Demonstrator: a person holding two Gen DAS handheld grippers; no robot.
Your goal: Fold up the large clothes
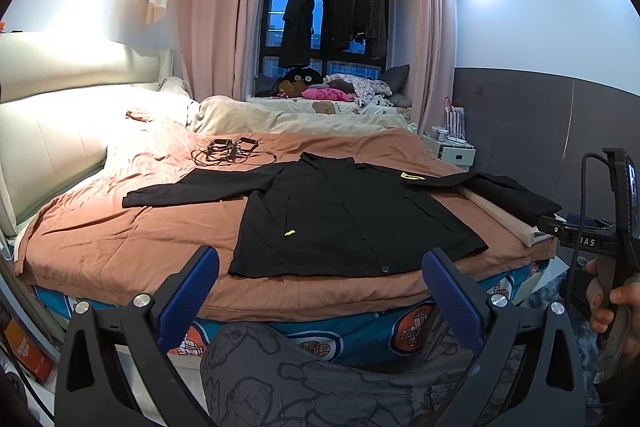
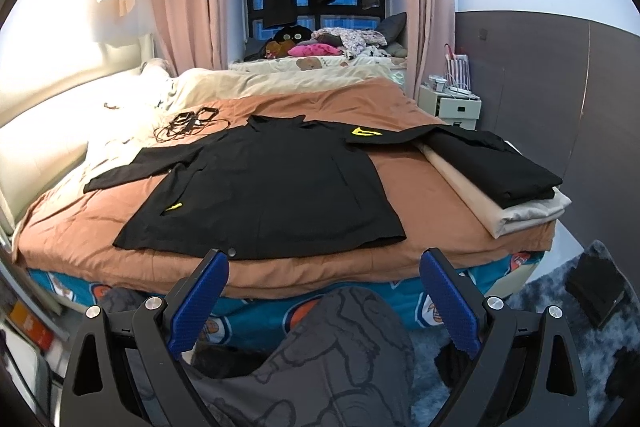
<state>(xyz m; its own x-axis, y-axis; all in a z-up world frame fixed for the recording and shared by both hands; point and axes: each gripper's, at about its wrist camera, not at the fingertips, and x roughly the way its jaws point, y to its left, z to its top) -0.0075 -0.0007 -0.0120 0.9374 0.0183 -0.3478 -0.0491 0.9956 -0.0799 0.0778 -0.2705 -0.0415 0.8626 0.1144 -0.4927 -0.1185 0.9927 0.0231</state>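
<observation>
Black jacket [image 2: 264,187], with yellow chest emblem [image 2: 362,133] and yellow pocket mark [image 2: 174,207]. Terracotta-brown bedcover [image 2: 420,195]. Blue pads [image 2: 200,303] are fitted on black gripper fingers. Teal mattress sheet [image 1: 360,331] is printed with orange-and-white cartoon roundels. Pink curtains [image 1: 212,27].

Bed [image 2: 280,275] — black jacket [image 2: 272,187], cables [image 2: 188,125]

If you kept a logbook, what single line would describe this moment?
black long-sleeved jacket: spread flat, unfolded, on brown bedspread | left gripper: open, empty | right gripper: open, empty
</observation>
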